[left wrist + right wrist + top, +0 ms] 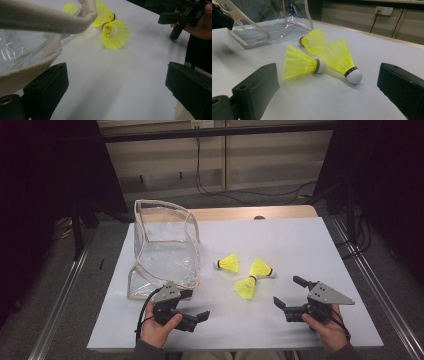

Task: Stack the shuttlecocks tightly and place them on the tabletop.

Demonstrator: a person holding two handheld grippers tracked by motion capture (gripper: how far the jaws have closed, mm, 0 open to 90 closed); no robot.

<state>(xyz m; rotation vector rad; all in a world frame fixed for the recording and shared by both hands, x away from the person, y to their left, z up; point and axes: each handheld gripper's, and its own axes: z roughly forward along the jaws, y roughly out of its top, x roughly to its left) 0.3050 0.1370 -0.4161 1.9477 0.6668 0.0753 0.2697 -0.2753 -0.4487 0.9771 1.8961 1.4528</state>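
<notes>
Three yellow shuttlecocks lie in a loose cluster at the centre of the high view, on the white tabletop (300,240). The nearest shuttlecock (246,286) sits lowest in that frame, just left of and above the right gripper (286,293), whose fingers are spread wide and hold nothing. This is the relation the next move likely turns on: the right gripper is clearly closer to the cluster than the left gripper (197,305), which sits at the lower left of the frame beside the clear bag (165,245), its fingers also spread and empty.

In the right gripper view the nearest shuttlecock (302,63) lies on its side between the two fingers but farther out, its long axis running roughly across the frame, skirt to the left, white cork to the right. A second shuttlecock (342,60) lies just right of it with its cork toward the lower right; the two look to be touching or nearly so. The third (313,41) lies behind them, cork to the left.

The high view gives the layout and the bag's open top; the right gripper view gives each shuttlecock's axis. The left gripper view shows the bag's cloth rim (50,20) close above its left finger, with the shuttlecocks beyond.
</notes>
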